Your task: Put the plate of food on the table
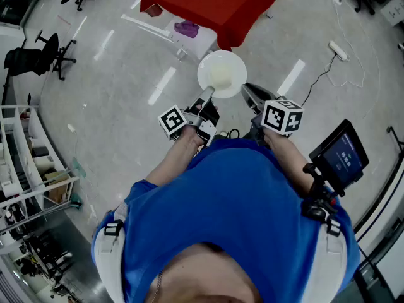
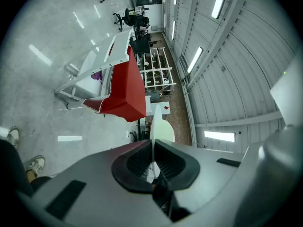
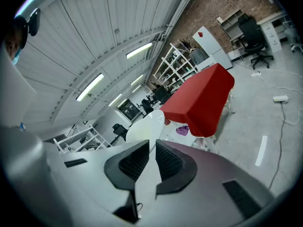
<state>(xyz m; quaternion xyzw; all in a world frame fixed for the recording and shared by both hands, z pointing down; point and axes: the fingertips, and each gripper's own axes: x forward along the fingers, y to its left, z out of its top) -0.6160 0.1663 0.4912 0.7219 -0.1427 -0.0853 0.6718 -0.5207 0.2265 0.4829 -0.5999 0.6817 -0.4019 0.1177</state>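
A round white plate (image 1: 222,73) with a pale patch of food in its middle hangs over the floor, short of the red-clothed table (image 1: 214,5). My left gripper (image 1: 207,94) is shut on the plate's near left rim; in the left gripper view the plate (image 2: 158,126) stands edge-on between the pads of that gripper (image 2: 152,149). My right gripper (image 1: 247,88) meets the near right rim. In the right gripper view the plate (image 3: 144,126) runs down into the narrow gap of that gripper (image 3: 152,148), shut on its rim. The red table (image 3: 203,100) lies ahead.
A white frame with a purple thing (image 1: 187,28) stands under the table's near side. Office chairs (image 1: 38,52) and shelves (image 1: 25,163) are at the left. A power strip with cable (image 1: 338,50) lies on the floor at the right. A small screen (image 1: 344,156) sits by my right hip.
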